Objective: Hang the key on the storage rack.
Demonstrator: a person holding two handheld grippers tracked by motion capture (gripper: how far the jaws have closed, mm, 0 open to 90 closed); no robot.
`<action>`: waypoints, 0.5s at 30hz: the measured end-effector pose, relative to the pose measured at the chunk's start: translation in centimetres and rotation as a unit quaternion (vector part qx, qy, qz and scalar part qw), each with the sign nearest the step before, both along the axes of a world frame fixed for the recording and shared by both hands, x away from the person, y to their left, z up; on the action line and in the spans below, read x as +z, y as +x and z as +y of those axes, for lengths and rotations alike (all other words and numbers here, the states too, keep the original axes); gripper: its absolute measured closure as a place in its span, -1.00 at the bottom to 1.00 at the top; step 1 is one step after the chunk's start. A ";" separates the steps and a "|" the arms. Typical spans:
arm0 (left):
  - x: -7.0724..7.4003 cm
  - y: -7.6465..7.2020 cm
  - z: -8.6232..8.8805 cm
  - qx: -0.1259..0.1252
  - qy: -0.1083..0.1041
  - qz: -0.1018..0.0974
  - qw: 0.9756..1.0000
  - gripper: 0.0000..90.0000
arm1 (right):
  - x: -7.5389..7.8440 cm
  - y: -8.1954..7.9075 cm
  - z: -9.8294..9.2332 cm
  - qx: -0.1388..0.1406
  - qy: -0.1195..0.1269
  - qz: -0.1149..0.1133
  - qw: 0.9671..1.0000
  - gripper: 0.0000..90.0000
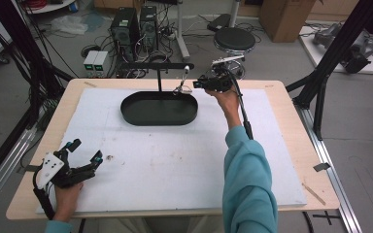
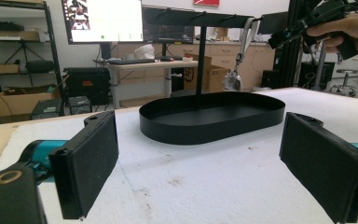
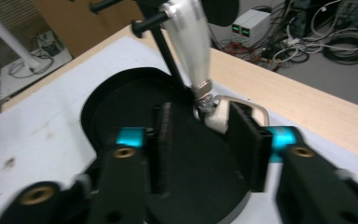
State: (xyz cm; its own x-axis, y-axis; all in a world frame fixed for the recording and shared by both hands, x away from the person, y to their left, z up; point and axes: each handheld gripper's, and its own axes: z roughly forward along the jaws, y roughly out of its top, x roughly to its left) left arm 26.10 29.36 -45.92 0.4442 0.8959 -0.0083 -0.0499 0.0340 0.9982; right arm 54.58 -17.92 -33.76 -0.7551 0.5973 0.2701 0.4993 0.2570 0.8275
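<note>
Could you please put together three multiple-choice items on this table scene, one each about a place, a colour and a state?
1. Where does the silver strap with its metal clasp hang?
A. From the bar of the black stand above the tray
B. Flat on the white mat
C. In the left claw

2. What colour is the oval tray?
A. White
B. Black
C. Teal

3. How does the left claw stand?
A. Shut on the strap
B. Shut on nothing
C. Open, with nothing between its pads

Answers: 1 A, the left gripper view shows the strap dangling from the bar, its clasp above the tray's rim. 2 B, the tray shows dark against the white mat. 3 C, its pads stand wide apart with bare mat between them.
</note>
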 end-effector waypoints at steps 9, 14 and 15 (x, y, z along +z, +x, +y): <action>0.0 0.0 0.0 0.000 -0.001 0.000 1.000 -0.73 | 2.2 -3.4 -0.5 0.003 0.024 -0.071 0.997 -0.97; 0.0 0.0 0.0 0.000 0.000 0.000 1.000 -0.73 | 3.1 -6.3 -1.8 -0.018 0.008 -0.095 0.995 -0.98; 0.0 0.0 0.0 0.000 0.000 0.000 1.000 -0.73 | 3.1 -6.9 -2.3 -0.012 0.015 -0.096 0.995 -0.98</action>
